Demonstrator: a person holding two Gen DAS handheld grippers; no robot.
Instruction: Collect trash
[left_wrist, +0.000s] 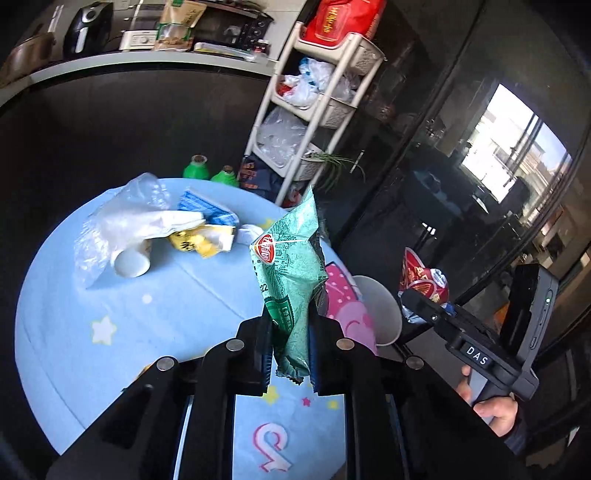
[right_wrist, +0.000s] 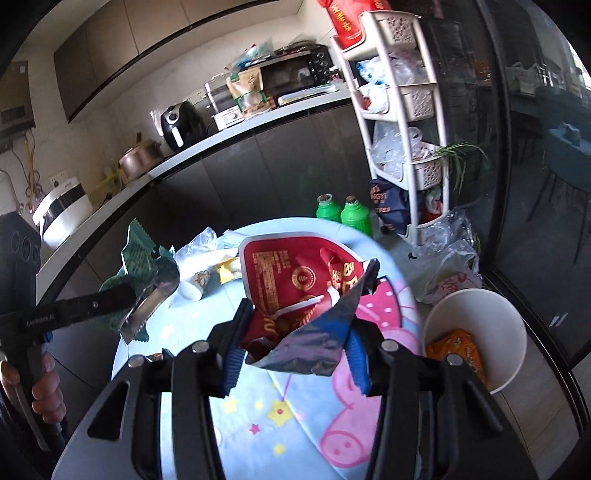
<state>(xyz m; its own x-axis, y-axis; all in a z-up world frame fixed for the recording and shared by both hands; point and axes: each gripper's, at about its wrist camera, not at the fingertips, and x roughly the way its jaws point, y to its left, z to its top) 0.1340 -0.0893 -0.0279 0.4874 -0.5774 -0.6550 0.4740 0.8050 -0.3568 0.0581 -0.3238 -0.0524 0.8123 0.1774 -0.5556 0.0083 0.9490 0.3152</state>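
2 wrappers up: left gripper (left_wrist: 290, 354) fingers pinch green snack bag (left_wrist: 291, 266), right gripper (right_wrist: 295, 350) fingers clamp red wrapper (right_wrist: 291, 280). White bin (right_wrist: 476, 328) holds 1 orange packet (right_wrist: 456, 350); cup (left_wrist: 133, 260), plastic bag (left_wrist: 122, 221) & yellow wrapper (left_wrist: 199, 242) left on table (left_wrist: 110, 314).

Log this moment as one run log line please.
left gripper: shut on green snack wrapper | right gripper: shut on red snack bag | white bin: beside table, holds orange wrapper
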